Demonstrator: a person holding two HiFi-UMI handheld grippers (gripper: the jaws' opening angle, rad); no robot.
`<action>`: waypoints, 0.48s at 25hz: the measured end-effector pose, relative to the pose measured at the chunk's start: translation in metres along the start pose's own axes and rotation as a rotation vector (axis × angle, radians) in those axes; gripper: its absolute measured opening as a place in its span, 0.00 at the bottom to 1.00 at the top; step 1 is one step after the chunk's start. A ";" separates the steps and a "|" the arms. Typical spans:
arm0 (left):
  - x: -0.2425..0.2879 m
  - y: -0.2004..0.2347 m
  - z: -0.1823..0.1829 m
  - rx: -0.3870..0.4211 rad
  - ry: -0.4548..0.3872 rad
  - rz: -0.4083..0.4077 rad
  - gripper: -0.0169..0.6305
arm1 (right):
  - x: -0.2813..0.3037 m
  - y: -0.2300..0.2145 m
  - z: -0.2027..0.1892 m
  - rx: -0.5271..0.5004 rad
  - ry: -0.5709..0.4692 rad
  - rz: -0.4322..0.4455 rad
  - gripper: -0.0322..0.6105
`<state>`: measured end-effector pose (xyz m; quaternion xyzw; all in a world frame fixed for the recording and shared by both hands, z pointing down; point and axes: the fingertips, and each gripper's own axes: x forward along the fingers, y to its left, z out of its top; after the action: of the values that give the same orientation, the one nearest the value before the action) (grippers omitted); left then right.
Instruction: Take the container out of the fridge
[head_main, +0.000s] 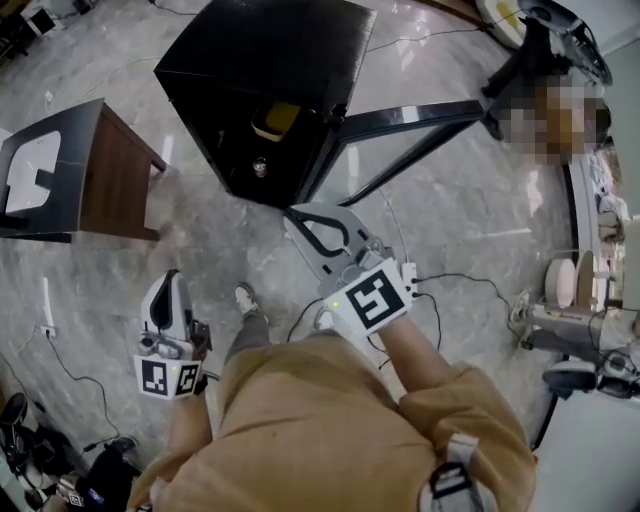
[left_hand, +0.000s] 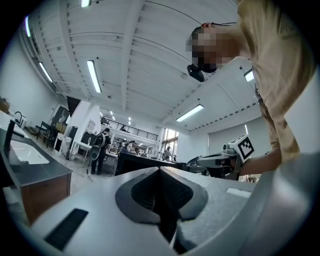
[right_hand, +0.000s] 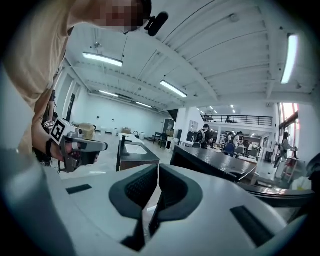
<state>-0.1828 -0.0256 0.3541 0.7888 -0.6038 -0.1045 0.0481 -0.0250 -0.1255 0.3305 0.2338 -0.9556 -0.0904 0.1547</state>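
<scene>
The black fridge (head_main: 265, 60) stands on the marble floor ahead of me, its door (head_main: 410, 118) swung open to the right. Inside, a yellow container (head_main: 276, 118) sits on the upper shelf, with a small round thing (head_main: 260, 167) below it. My right gripper (head_main: 297, 214) points at the fridge's lower front corner, short of it, jaws shut and empty. My left gripper (head_main: 168, 280) hangs lower left, farther from the fridge, also shut on nothing. The right gripper view shows the fridge (right_hand: 215, 160) and the left gripper (right_hand: 80, 146).
A dark sink cabinet (head_main: 70, 170) stands to the left of the fridge. Cables (head_main: 455, 285) trail over the floor at the right, near equipment (head_main: 570, 320). A tripod's legs (head_main: 520, 70) stand beyond the door. People (left_hand: 100, 150) stand far off in the hall.
</scene>
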 end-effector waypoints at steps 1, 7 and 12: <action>0.001 0.004 -0.003 -0.001 0.005 -0.003 0.03 | 0.007 -0.002 -0.003 0.001 0.010 -0.004 0.05; 0.003 0.022 -0.011 -0.019 0.000 -0.015 0.03 | 0.046 -0.012 -0.016 0.013 0.030 -0.020 0.05; 0.011 0.040 -0.018 -0.041 -0.005 -0.020 0.03 | 0.084 -0.013 -0.030 0.005 0.063 0.006 0.05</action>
<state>-0.2137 -0.0479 0.3782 0.7933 -0.5939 -0.1192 0.0616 -0.0804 -0.1799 0.3770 0.2341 -0.9512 -0.0799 0.1844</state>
